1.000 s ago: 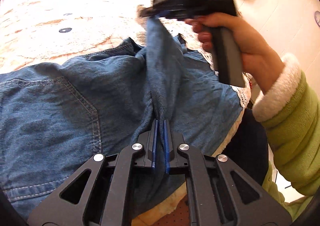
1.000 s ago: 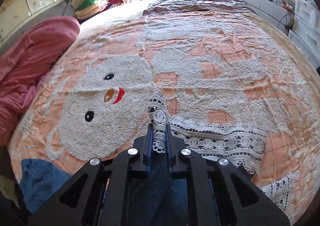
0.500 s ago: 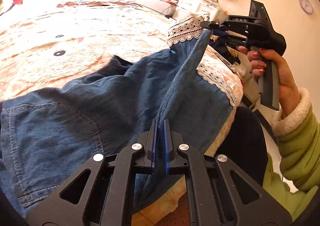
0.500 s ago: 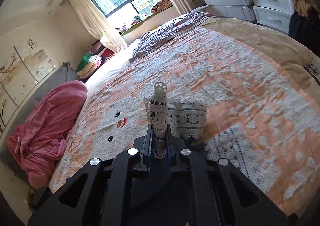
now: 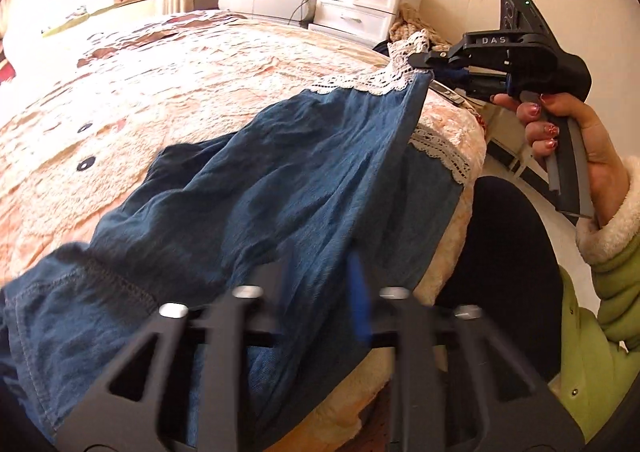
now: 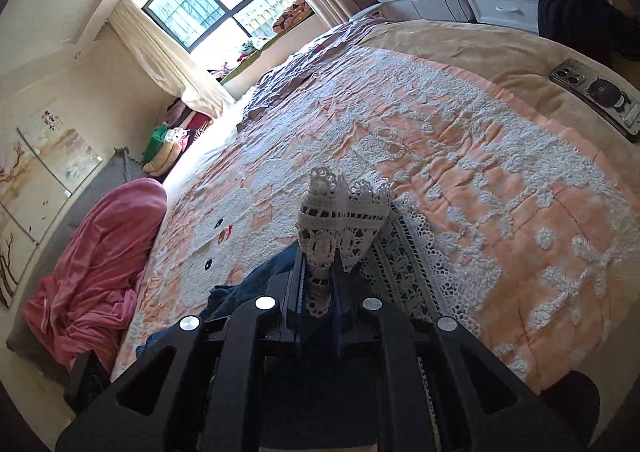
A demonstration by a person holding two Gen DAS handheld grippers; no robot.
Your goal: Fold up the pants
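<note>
- My left gripper [image 5: 320,292] is spread wide; fingers [image 5: 357,300] blurred w/ motion, blue pad visible on the right one. Nothing clamped btwn them, denim just lies under/between.
- My right gripper [image 6: 319,292] is clenched on the lace hem [image 6: 340,219] of the pants [image 5: 248,219]; lace bunches up out of the jaws in the right wrist cam.
- Left cam shows the same grab from the side: right gripper [image 5: 420,61] lifted above the bed edge, pinching the lace-trimmed cuff [image 5: 384,79], right hand [image 5: 568,131] wrapped on the handle, green sleeve w/ fleece cuff [image 5: 608,228] below it.
- Pants = blue denim, spread on the bedspread [image 5: 180,63] near the bed's near edge. One leg pulled up taut toward the right gripper; the other leg's lace hem [image 5: 440,155] lies flat on the bed underneath.
- Waist/pocket stitching end sits at lower left of the left cam, near my left gripper.
- Bedspread is peach w/ white tufted cartoon face.
- Other stuff: pink blanket [image 6: 100,252] heaped at the far left side of the bed, phone [image 6: 596,95] on the beige bed edge at right, white drawers [image 5: 360,7] by the wall, window [image 6: 224,3] beyond the bed.
</note>
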